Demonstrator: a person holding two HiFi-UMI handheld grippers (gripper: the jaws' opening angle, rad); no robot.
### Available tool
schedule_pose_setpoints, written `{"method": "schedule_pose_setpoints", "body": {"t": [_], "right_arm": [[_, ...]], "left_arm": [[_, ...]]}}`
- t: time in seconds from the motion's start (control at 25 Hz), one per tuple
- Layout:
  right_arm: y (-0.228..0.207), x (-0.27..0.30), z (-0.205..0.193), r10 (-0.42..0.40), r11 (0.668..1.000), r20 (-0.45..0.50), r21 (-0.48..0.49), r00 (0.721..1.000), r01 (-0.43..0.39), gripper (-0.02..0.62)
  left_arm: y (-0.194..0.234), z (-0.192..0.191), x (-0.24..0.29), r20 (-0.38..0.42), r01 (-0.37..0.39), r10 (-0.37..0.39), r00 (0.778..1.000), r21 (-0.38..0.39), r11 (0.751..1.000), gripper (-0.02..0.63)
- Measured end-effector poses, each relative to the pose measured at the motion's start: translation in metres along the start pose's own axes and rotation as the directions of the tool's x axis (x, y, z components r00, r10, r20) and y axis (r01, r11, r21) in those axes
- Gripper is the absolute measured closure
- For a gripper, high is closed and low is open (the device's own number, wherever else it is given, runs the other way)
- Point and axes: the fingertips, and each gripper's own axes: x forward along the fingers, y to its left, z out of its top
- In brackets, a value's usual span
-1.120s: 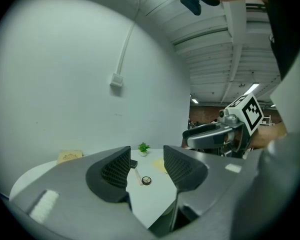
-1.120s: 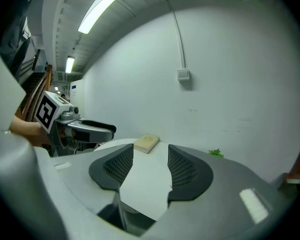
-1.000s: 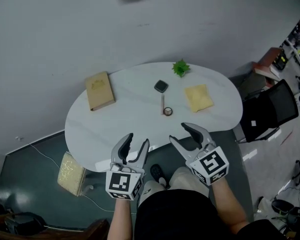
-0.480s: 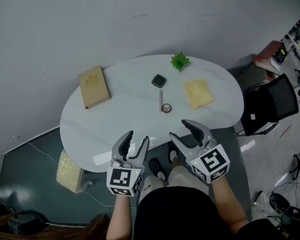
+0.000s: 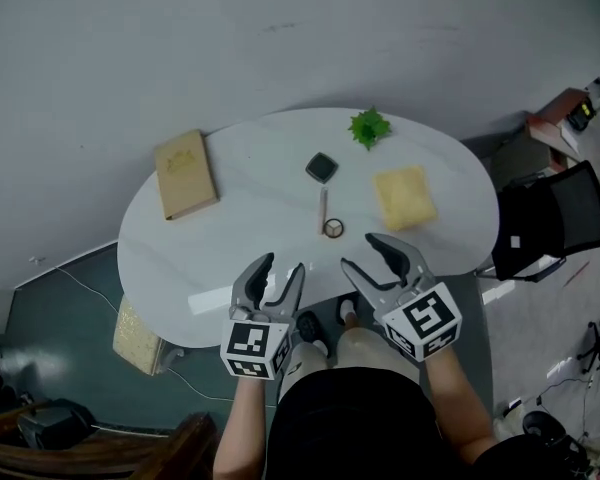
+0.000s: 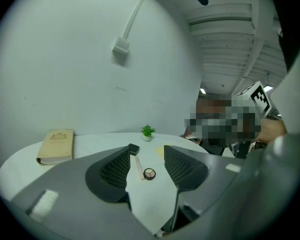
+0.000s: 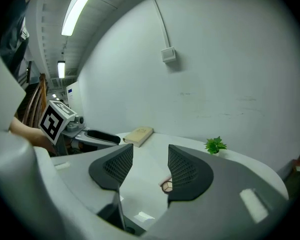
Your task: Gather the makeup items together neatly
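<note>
Head view: left gripper, right gripper gape empty near probable eyeshadow.

the near strip of the table lies bare in front of the left gripper and the right gripper, both over its near edge, jaws apart, nothing between them. straight ahead, the round compact, the stick and the square case line up down the middle. a wide bare stretch separates them from the book at left; a narrower lane runs between them and the yellow cloth at right. the plant stands at the far edge.
</note>
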Motion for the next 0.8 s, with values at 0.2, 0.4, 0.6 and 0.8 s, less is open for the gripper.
{"method": "schedule_pose_setpoints", "body": {"t": [0.2, 0.4, 0.6, 0.8], "right_arm": [[-0.031, 0.017, 0.001, 0.05, 0.999, -0.02, -0.002, 0.999, -0.05, 0.393], [-0.058, 0.035, -0.001, 0.1, 0.995, -0.038, -0.002, 0.994, -0.1, 0.393], [-0.074, 0.048, -0.006, 0.151, 0.989, -0.063, 0.006, 0.987, -0.151, 0.393], [-0.085, 0.057, -0.014, 0.205, 0.979, -0.079, 0.015, 0.976, -0.204, 0.393]], "left_arm": [[0.003, -0.001, 0.041, -0.039, -0.032, 0.031, 0.999, -0.024, 0.999, 0.394], [0.007, -0.005, 0.078, -0.075, -0.064, 0.061, 0.995, -0.046, 0.997, 0.396], [0.012, -0.015, 0.109, -0.117, -0.099, 0.091, 0.989, -0.064, 0.993, 0.397], [0.015, -0.029, 0.138, -0.16, -0.12, 0.106, 0.981, -0.077, 0.99, 0.399]]}}
